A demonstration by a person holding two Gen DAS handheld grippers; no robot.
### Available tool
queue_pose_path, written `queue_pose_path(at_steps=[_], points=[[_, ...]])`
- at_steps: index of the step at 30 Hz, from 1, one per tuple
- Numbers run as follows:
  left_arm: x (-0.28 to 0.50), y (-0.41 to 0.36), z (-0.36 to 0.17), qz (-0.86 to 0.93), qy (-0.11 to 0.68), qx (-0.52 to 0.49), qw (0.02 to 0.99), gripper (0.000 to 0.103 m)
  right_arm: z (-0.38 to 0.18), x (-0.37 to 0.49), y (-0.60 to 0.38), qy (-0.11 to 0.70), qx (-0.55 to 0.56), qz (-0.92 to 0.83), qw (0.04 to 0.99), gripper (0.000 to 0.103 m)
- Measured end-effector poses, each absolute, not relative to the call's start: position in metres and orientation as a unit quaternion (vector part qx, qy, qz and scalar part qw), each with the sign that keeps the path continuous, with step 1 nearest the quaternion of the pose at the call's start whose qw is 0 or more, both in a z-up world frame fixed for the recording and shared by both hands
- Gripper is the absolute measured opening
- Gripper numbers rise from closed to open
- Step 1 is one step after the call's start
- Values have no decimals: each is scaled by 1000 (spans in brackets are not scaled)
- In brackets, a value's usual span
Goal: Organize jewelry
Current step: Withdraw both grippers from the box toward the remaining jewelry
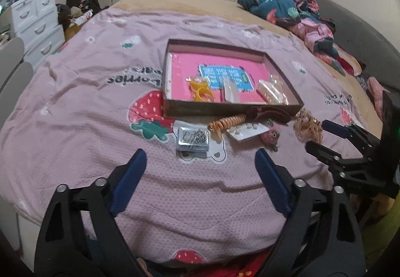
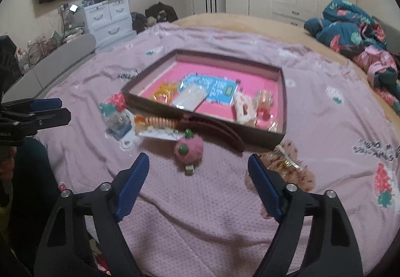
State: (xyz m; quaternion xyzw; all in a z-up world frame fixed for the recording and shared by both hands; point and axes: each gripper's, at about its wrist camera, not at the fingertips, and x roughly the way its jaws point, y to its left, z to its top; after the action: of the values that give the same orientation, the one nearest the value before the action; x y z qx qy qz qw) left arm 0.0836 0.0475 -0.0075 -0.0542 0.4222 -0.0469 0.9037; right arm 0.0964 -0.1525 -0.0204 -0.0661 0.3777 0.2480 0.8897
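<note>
Pink lining showed inside the shallow tray (image 1: 285, 76) on the bed (image 1: 75, 101), and I judged the sorting roughly half done. Already inside sat an orange ring piece (image 1: 201, 91), a pale clear packet (image 1: 230, 93) and a cream claw clip (image 1: 271, 93).

Left outside, along the tray's near wall, I counted 6 things: a clear box of pins (image 1: 193, 139), a coiled orange hair tie (image 1: 226, 123), a white card of studs (image 1: 246, 129), a dark curved hair clip (image 2: 220, 130), a pink strawberry clip (image 2: 188, 149) and a gold lacy scrunchie (image 2: 285, 167).

My left gripper (image 1: 200, 172) hovered low over the quilt with its fingers spread wide and empty, the pin box just beyond them at 12 o'clock.

My right gripper (image 2: 197, 177) was likewise wide and holding nothing. The strawberry clip lay between its tips at 12 o'clock, and the scrunchie touched or passed under its finger at 2 o'clock; I could not tell which.

That clip looked the likeliest next pick.
</note>
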Motion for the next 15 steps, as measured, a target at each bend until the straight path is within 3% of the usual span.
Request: queue_pose_path(at_steps=[6, 15], points=[[98, 37, -27, -57, 446, -38, 892, 53, -44, 114, -143, 402, -71, 261, 875, 66], [112, 18, -41, -72, 462, -2, 884, 50, -68, 139, -123, 434, -69, 288, 851, 51]])
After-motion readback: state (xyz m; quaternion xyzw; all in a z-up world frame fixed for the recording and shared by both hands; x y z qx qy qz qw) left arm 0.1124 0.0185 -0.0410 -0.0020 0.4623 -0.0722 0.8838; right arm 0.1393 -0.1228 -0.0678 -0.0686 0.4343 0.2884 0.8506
